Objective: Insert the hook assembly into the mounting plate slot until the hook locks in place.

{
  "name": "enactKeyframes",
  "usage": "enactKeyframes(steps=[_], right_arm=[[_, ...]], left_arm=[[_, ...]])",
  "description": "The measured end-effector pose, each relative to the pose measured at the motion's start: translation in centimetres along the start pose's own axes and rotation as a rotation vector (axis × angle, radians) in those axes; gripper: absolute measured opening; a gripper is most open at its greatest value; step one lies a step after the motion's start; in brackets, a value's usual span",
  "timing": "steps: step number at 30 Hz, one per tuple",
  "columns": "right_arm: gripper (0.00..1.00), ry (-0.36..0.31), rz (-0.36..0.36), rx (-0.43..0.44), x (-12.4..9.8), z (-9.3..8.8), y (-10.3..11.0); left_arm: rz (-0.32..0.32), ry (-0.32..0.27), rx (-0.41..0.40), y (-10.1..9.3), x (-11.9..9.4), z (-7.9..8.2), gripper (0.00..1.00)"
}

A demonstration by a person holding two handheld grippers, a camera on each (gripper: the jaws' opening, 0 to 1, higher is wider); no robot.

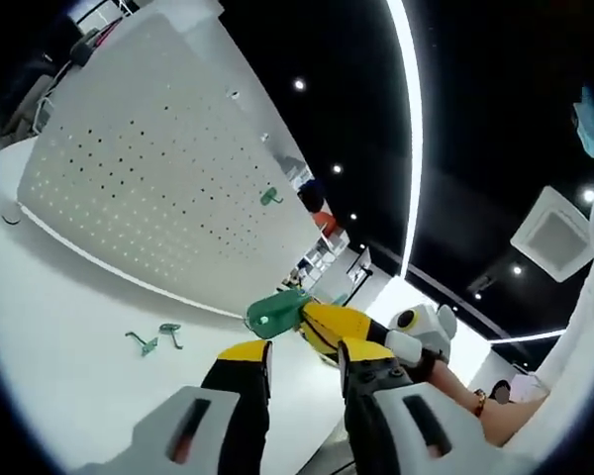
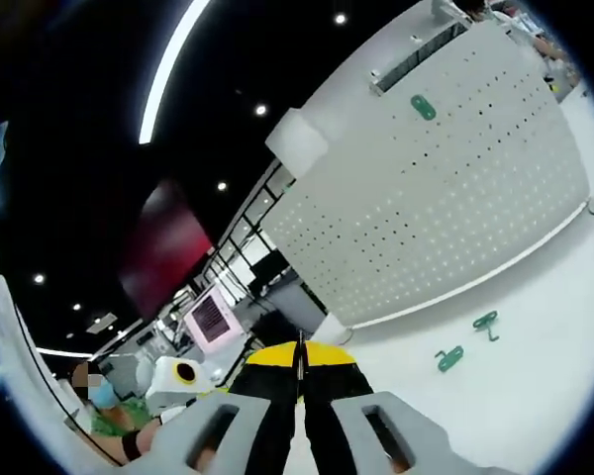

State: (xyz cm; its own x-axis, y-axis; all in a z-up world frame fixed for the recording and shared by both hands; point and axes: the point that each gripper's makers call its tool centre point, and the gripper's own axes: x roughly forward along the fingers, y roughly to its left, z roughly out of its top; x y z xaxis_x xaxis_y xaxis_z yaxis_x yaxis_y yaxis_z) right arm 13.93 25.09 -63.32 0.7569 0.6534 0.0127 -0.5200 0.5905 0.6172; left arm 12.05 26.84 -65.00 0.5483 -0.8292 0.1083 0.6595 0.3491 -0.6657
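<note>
Left gripper [image 1: 305, 348] gapes; right gripper [image 1: 329, 327] (jaws together) clamps green hook [image 1: 273, 313].

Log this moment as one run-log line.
left gripper: open | right gripper: shut on green plastic hook piece | white perforated pegboard: one green hook mounted | white table: two green hooks loose

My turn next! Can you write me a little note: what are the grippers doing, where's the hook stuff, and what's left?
Left hand-held gripper: open, holding nothing.
Right hand-held gripper: jaws shut; from the left gripper view it grips a green hook part at its tip, raised in the air short of the pegboard.
One green hook already sits on the pegboard.
Two more green hooks lie on the white table in front of the board.
Left to do: bring the held part to a board slot and push until it locks. The two on the table are not yet picked up.
</note>
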Motion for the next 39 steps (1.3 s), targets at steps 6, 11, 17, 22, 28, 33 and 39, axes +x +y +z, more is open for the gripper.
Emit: enactKeyframes(steps=[6,11,17,22,28,33,39], right_arm=[[0.00,-0.030,0.022,0.058,-0.2,0.1,0.3],[0.00,-0.067,0.039,0.111,-0.3,0.2,0.5],[0.00,-0.122,0.098,0.199,-0.5,0.5,1.2],[0.00,-0.128,0.122,0.204,-0.7,0.3,1.5],[0.00,-0.156,0.176,0.325,-0.8,0.5,2.2],[0.00,-0.166,0.195,0.363,-0.6,0.3,2.4],[0.01,-0.189,0.220,0.408,-0.7,0.4,2.6]], left_arm=[[0.002,-0.037,-0.009,0.5,-0.1,1.1,0.26],[-0.007,-0.059,-0.029,0.6,-0.2,1.6,0.21],[-0.023,-0.105,-0.091,0.7,-0.4,2.4,0.11],[-0.040,-0.127,-0.119,0.5,-0.6,3.0,0.07],[-0.104,-0.174,-0.220,-0.1,-0.9,4.0,0.05],[-0.121,-0.190,-0.273,-0.3,-1.1,4.3,0.04],[-0.153,-0.188,-0.299,-0.9,-1.2,4.5,0.02]])
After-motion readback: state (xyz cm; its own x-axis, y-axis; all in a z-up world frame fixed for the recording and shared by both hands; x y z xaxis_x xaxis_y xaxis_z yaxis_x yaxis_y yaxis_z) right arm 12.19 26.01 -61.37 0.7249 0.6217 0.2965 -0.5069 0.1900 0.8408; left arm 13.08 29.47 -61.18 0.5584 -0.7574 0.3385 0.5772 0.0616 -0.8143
